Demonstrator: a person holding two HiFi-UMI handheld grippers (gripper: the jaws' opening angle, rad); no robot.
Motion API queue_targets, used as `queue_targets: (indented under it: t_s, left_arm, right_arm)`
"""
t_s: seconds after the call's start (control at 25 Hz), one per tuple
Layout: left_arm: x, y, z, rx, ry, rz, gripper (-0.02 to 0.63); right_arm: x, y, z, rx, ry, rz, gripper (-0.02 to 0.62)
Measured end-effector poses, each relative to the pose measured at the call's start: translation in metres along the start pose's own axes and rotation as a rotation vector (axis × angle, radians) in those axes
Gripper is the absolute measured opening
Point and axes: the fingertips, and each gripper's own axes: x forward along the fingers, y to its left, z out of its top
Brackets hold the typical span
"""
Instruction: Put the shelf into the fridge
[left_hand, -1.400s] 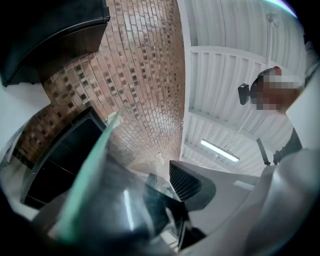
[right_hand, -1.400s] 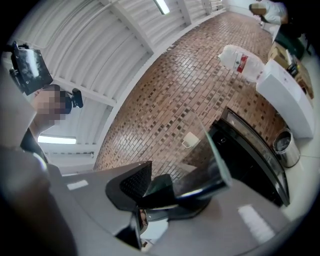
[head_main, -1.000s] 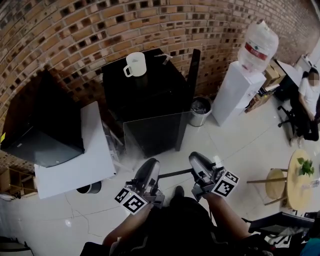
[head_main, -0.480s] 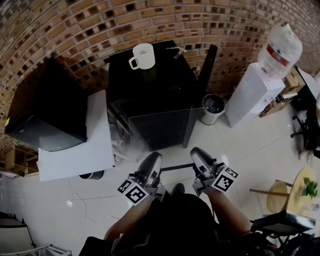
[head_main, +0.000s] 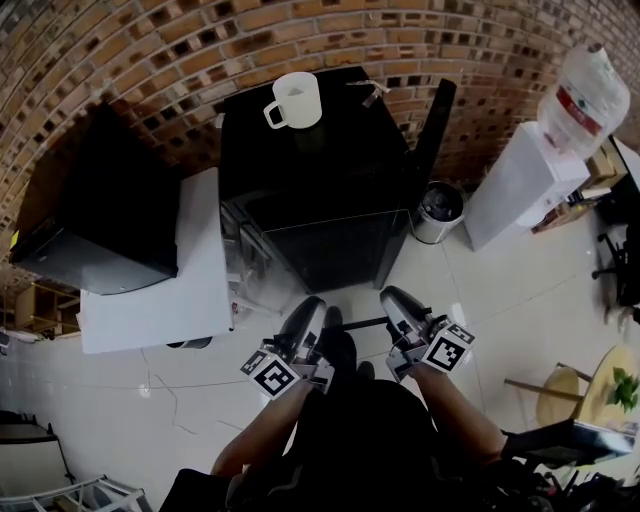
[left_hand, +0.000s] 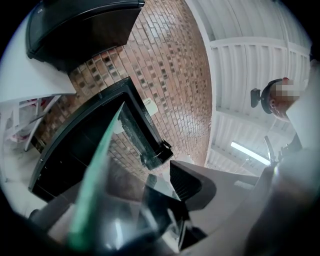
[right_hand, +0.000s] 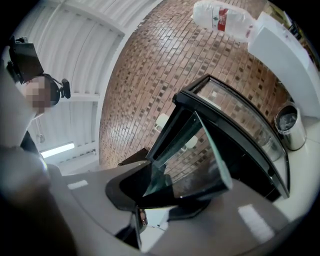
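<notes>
1. The glass shelf, a clear pane with a greenish edge, is held roughly level low in front of the fridge. Its near edge is by the person and its far edge is at the fridge's open front. Whether that far edge has gone inside cannot be told.
2. The left gripper is clamped on the shelf's near left part. Its own view shows the glass pinched between its jaws.
3. The right gripper is clamped on the near right part. In its own view both jaws close over the corner of the pane.
4. The fridge is a small black cabinet against the brick wall. Its door is swung open to the right. The inside is dark, and what it holds cannot be made out.
5. A white mug stands upright on the fridge's top, towards the far left corner, with its handle to the left. Its inside looks plain white.
6. A small round metal bin stands on the floor just right of the open door. It has a dark lining, and its contents are unclear.
7. Farther right is a white water dispenser with a clear bottle upside down on top.
8. Left of the fridge, a white table carries a large black box.
</notes>
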Motion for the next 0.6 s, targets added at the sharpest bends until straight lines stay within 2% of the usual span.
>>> queue_targets:
  t_s: [0.6]
  left_arm:
    - [0.023,0.061,0.008,-0.036,0.013,0.033,0.094]
  right_arm:
    - [0.046,-0.047,-0.01,0.038,0.043,-0.036,0.109]
